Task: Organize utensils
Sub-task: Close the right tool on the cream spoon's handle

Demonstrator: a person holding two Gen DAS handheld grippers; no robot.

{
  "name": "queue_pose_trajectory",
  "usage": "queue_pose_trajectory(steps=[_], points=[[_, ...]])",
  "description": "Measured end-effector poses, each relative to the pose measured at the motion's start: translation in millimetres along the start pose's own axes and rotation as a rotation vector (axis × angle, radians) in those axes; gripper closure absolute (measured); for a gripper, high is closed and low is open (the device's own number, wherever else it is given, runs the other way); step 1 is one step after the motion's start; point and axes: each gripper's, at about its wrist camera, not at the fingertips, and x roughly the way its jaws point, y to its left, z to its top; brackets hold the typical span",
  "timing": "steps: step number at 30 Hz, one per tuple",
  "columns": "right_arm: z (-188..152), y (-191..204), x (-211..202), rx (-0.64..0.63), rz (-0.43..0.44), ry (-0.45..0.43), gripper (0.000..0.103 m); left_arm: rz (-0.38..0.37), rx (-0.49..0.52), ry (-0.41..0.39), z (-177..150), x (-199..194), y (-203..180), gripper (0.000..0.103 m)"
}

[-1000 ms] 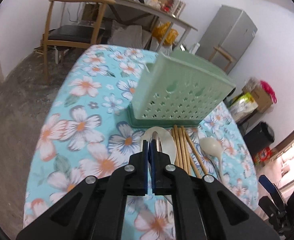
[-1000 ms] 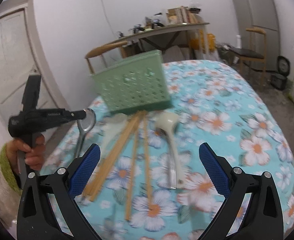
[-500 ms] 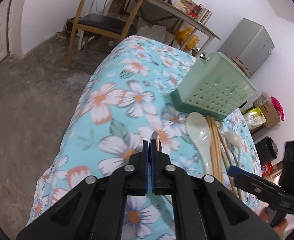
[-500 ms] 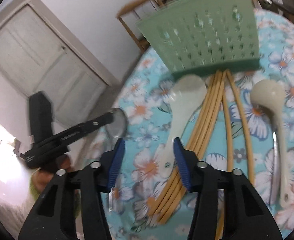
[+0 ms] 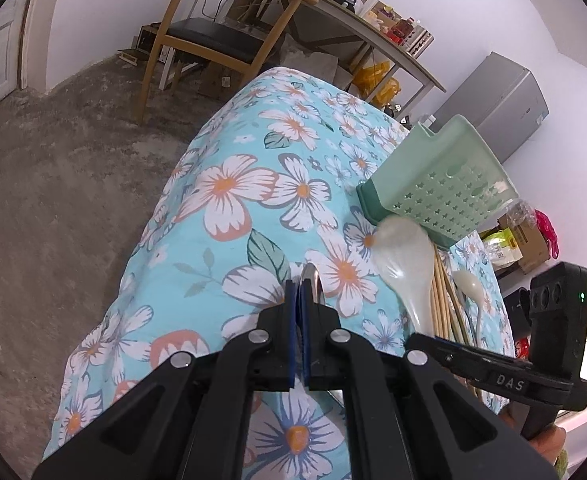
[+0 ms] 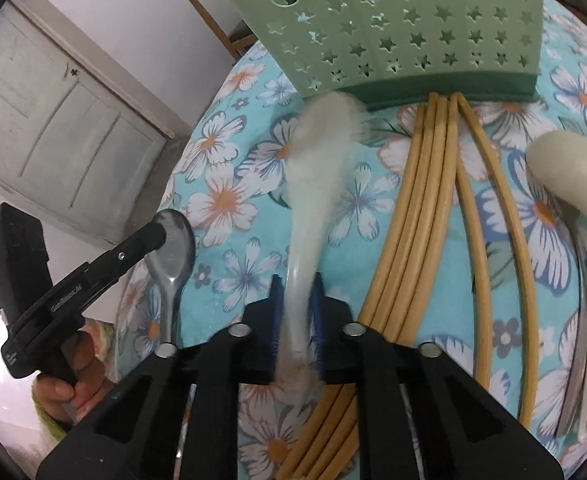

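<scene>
My left gripper [image 5: 299, 292] is shut on a metal spoon [image 5: 311, 284], seen edge-on; in the right wrist view the spoon [image 6: 171, 248] hangs above the table's left side. My right gripper [image 6: 297, 292] is shut on the handle of a pale white spoon [image 6: 317, 160], whose bowl lies by the green perforated basket [image 6: 393, 24]; this spoon also shows in the left wrist view [image 5: 403, 256]. Several wooden chopsticks [image 6: 425, 208] lie right of it. A beige spoon [image 6: 573, 184] lies further right.
The table has a floral cloth [image 5: 229, 200]. Its left edge drops to a grey floor [image 5: 53, 208]. A wooden chair [image 5: 213, 36], a cluttered desk [image 5: 365, 28] and a grey fridge [image 5: 501, 100] stand beyond. A white door [image 6: 53, 112] is at left.
My right gripper moved down and forward and closed on the white spoon's handle. My left gripper, still holding the metal spoon, swung away to the table's left.
</scene>
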Motion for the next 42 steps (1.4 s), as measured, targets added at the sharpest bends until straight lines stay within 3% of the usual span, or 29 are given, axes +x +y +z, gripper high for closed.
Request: queue_pose_trajectory(steps=[8,10,11,12,13,15,18,23,30,32,34,39,42], points=[[-44,-1,-18,0.056,0.146,0.115,0.095,-0.01,-0.005,0.0,0,-1,1,0.102],[-51,4,-20,0.023,0.159,0.148,0.087,-0.009,-0.002,0.004,0,0,1,0.102],[-52,7,-23,-0.006,0.146,0.153,0.081,-0.009,-0.002,0.005,1,0,1,0.102],[-51,11,-26,-0.036,0.134,0.144,0.059,-0.009,0.001,0.007,1,0,2,0.101],[-49,15,-31,-0.074,0.116,0.123,0.045,-0.009,0.002,0.009,1,0,2,0.101],[-42,24,-44,-0.143,0.069,0.061,0.039,-0.007,0.006,0.013,1,0,2,0.101],[-23,31,-53,-0.216,0.0,-0.017,0.039,0.0,0.015,0.018,2,0,0,0.101],[14,22,-32,-0.267,-0.035,-0.038,0.039,0.015,0.03,0.029,3,1,0,0.101],[35,15,28,-0.274,0.008,0.08,0.055,0.03,0.03,0.043,3,3,0,0.101],[33,19,27,-0.312,-0.018,0.079,0.064,0.034,0.034,0.045,4,4,-1,0.101],[31,20,26,-0.321,-0.03,0.091,0.082,0.04,0.041,0.047,4,3,-2,0.101],[22,18,12,-0.319,-0.044,0.082,0.093,0.059,0.059,0.045,3,3,-5,0.101],[12,16,-18,-0.312,-0.028,0.049,0.1,0.068,0.072,0.038,3,0,-9,0.102]])
